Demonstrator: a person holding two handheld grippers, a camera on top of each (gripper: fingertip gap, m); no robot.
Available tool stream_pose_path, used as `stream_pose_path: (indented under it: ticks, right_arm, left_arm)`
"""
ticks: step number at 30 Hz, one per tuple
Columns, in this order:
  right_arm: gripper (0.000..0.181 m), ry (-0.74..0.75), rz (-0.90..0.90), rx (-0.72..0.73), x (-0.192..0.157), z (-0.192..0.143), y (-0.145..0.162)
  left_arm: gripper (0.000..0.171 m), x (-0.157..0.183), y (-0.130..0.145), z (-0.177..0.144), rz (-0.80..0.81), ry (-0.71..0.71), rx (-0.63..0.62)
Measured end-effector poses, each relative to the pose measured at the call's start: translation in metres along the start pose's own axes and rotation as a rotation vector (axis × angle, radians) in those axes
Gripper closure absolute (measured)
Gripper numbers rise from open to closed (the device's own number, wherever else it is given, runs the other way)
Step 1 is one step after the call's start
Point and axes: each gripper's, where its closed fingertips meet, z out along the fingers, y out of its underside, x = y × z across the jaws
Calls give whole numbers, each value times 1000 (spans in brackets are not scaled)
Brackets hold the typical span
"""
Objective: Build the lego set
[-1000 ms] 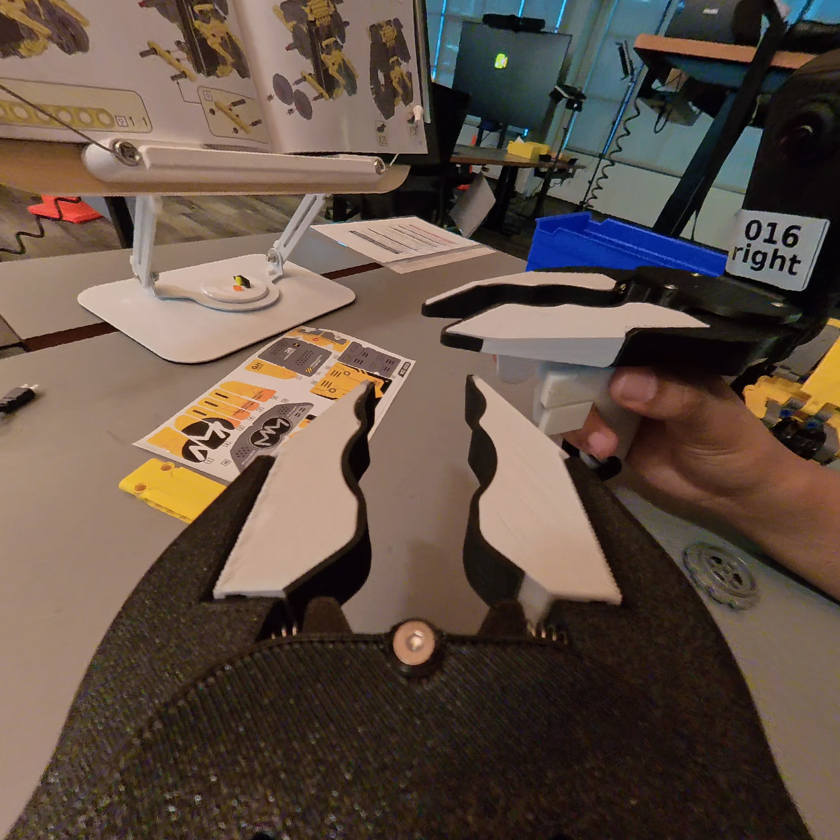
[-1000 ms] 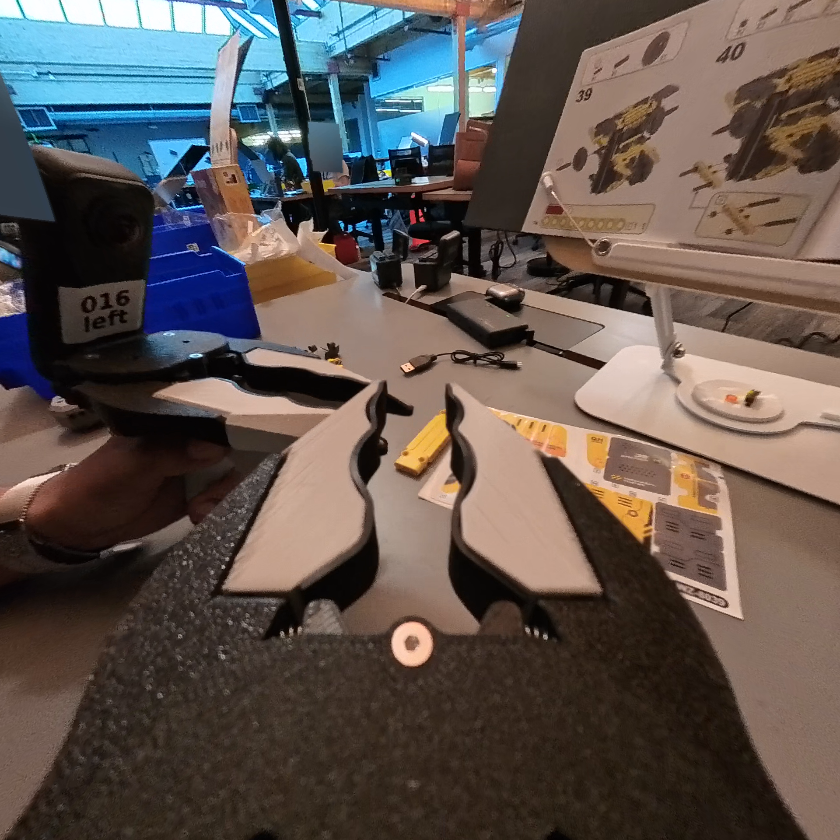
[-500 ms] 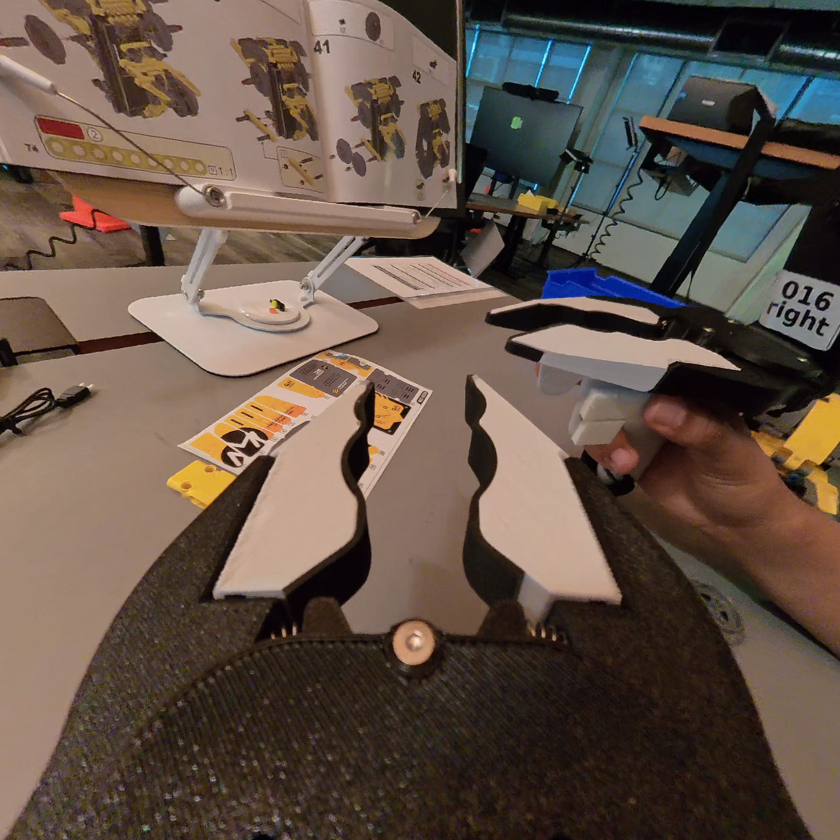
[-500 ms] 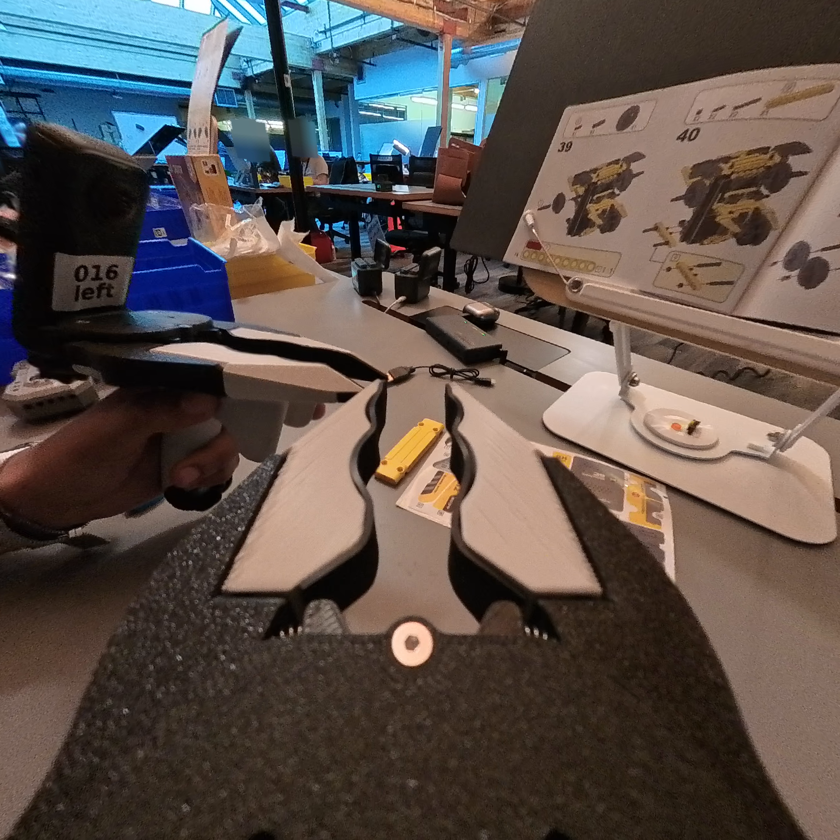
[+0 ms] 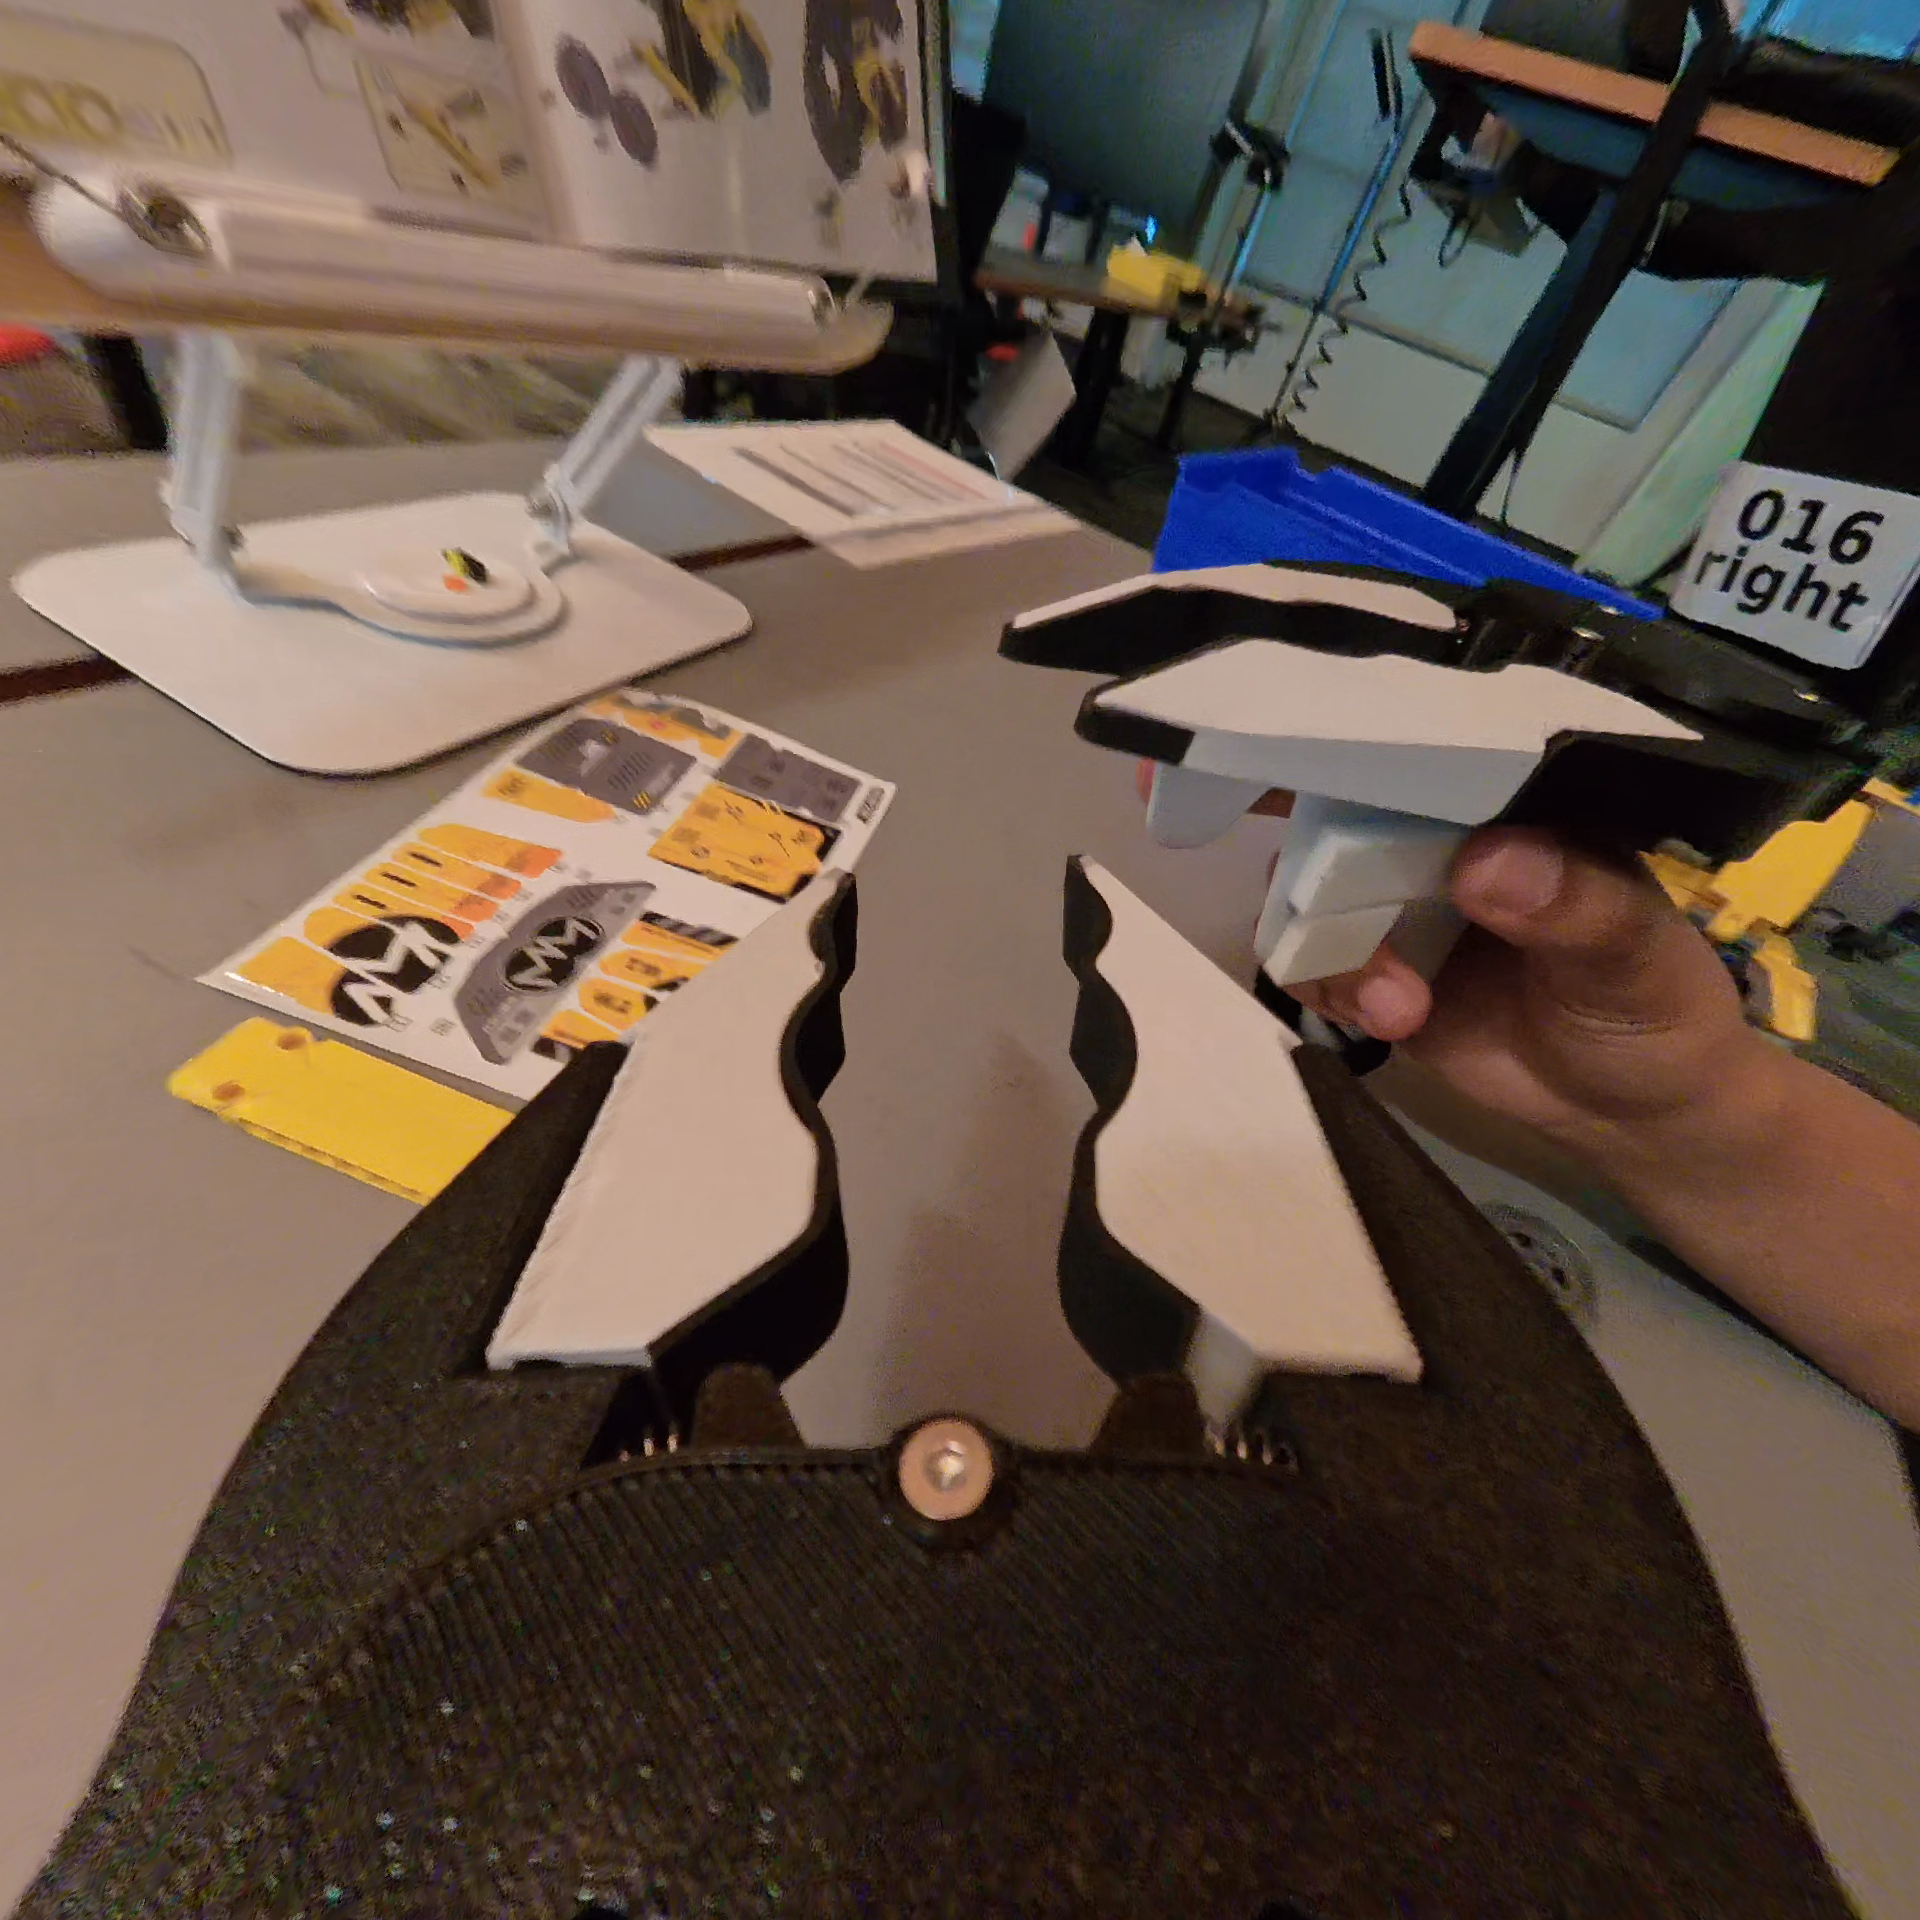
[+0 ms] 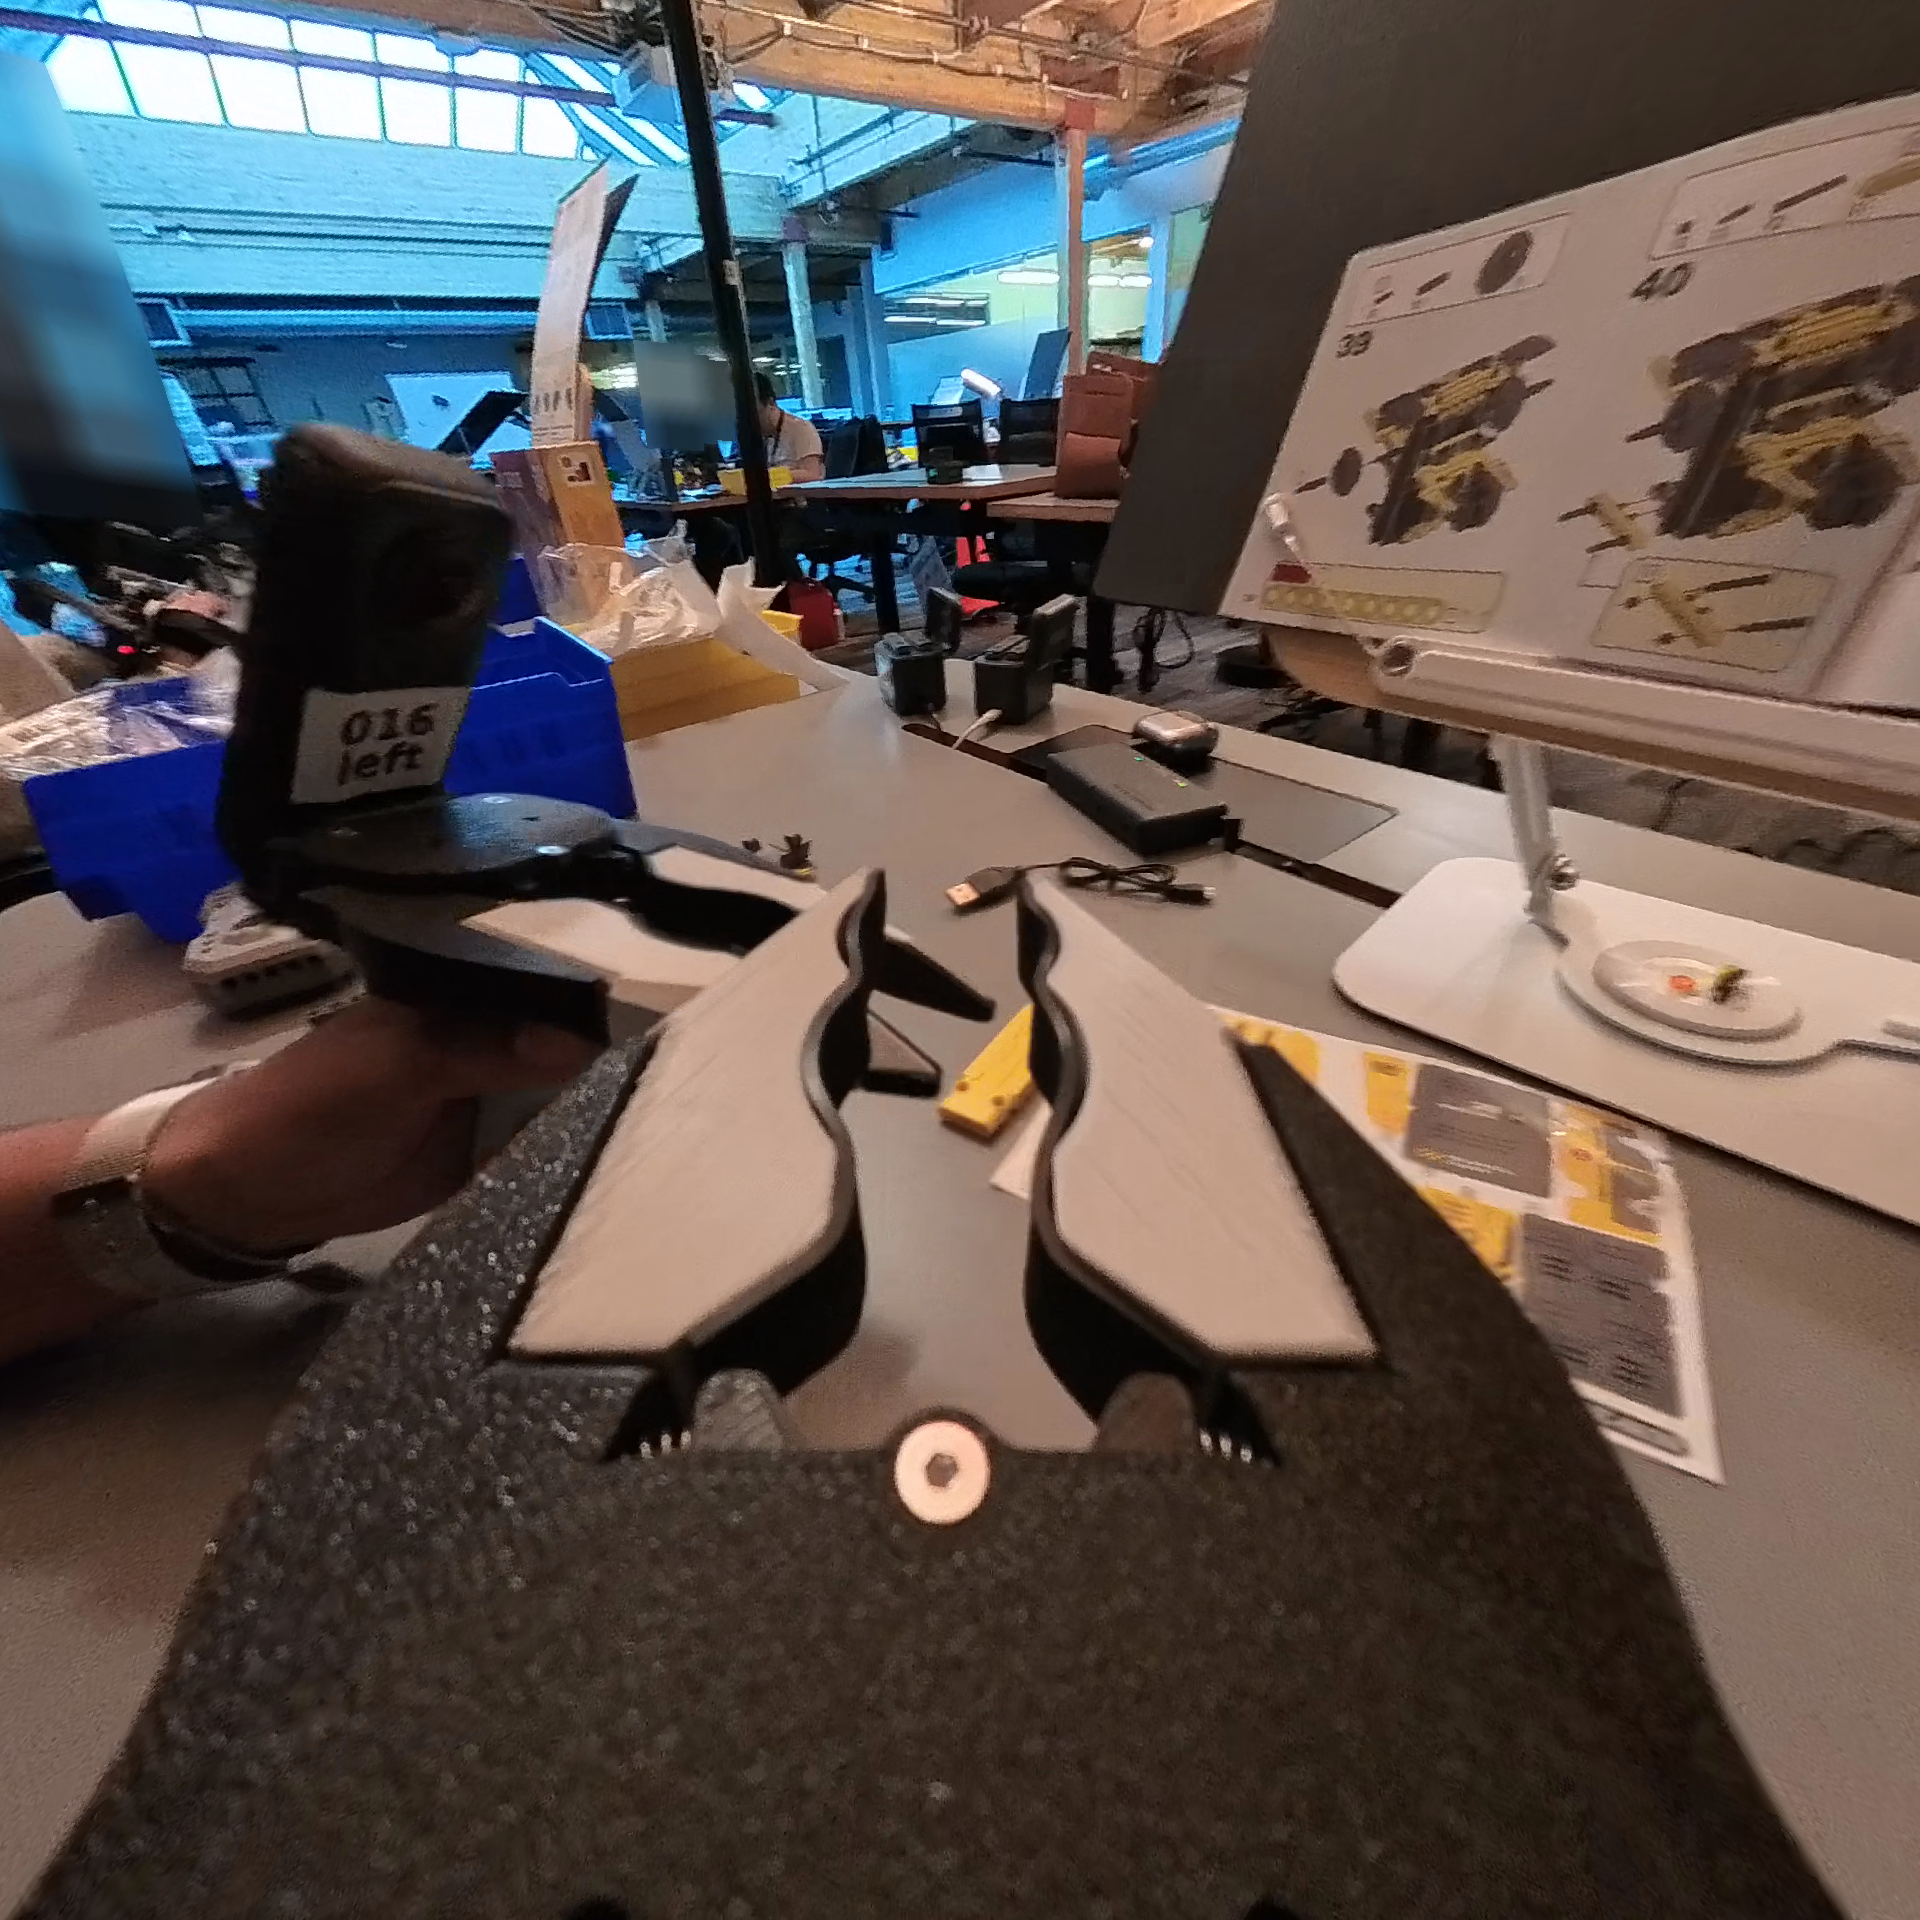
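Both hand-held grippers (image 5: 961,894) (image 6: 951,909) above yellow piece (image 6: 987,1075)

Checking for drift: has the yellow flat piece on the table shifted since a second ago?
No. The yellow flat piece still lies against the sticker sheet's near left corner; only the cameras moved.

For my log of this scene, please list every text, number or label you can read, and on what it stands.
I do not copy writing; these bear it:
Label on right gripper: legible.
Tag on left gripper: legible.
Instruction booklet: blurred.
Sticker sheet: too small.
Paper sheet: blurred.
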Motion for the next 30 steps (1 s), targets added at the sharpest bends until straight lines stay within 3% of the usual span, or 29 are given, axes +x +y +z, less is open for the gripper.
stream_pose_path:
  ticks: [5,7,11,15,19,23,30]
  right_arm:
    - [159,-6,8,-53,-13,4,7]
    - [155,-9,12,-45,-35,-4,1]
    - [146,-79,33,2,-113,-44,-2]
    - [146,-21,84,-118,-152,-101,40]
    - [147,176,182,-274,-135,-163,88]
    - [147,365,222,-311,-114,-209,104]
    - [143,488,141,-475,-94,-223,126]
  left_arm:
    - [134,13,5,2,-107,86,-44]
    - [134,9,6,2,-97,69,-55]
    - [136,-6,12,3,-7,-11,-89]
    - [136,2,14,6,-37,30,-84]
    - [136,25,14,10,-39,100,-85]
    - [136,47,17,15,11,145,-88]
    - [136,92,34,23,40,266,-152]
